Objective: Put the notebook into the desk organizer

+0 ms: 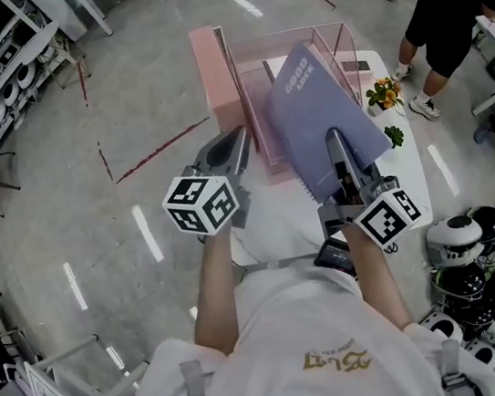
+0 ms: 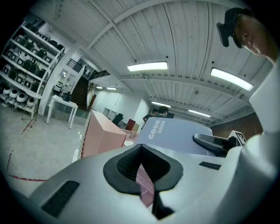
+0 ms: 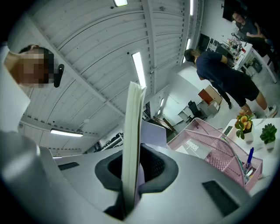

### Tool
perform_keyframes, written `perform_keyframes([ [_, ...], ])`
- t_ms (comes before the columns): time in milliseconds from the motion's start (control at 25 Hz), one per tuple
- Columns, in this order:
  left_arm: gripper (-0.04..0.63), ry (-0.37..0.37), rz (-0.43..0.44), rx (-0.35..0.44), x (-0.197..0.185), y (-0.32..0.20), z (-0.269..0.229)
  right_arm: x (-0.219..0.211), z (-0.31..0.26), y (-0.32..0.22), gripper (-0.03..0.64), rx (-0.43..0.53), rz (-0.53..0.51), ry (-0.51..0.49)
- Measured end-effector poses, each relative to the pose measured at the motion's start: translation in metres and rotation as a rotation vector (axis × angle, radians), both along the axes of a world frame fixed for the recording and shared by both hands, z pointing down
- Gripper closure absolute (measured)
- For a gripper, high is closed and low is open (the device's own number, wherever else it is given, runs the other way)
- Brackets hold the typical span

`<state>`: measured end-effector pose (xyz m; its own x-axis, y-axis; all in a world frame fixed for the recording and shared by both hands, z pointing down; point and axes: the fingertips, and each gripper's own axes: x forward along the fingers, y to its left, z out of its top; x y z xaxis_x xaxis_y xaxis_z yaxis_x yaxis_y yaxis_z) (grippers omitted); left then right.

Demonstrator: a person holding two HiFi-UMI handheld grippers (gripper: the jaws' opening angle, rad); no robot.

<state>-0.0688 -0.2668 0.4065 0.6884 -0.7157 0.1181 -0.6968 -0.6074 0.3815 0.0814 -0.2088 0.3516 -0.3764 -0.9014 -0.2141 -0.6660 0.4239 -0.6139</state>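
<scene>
Notebook (image 1: 312,104) pinched edge-on in right gripper (image 1: 338,144), over pink organizer (image 1: 290,37); left gripper (image 1: 235,141) pressed together

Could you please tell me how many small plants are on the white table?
2. The flowering plant stands right of the pink organizer; the green plant sits just nearer the person, beside the raised notebook, which may hide others.
</scene>
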Motion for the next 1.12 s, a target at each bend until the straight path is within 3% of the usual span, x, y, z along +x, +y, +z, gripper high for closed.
perform_keyframes([
  [520, 0.577, -0.001, -0.026, 0.033, -0.01, -0.024, -0.019, -0.005, -0.01, -0.034, 0.575, 0.032, 0.004, 0.014],
  [1120, 0.577, -0.038, -0.037, 0.001, -0.009, -0.046, -0.008, -0.01, -0.001, -0.091, 0.575, 0.03, -0.007, 0.016],
])
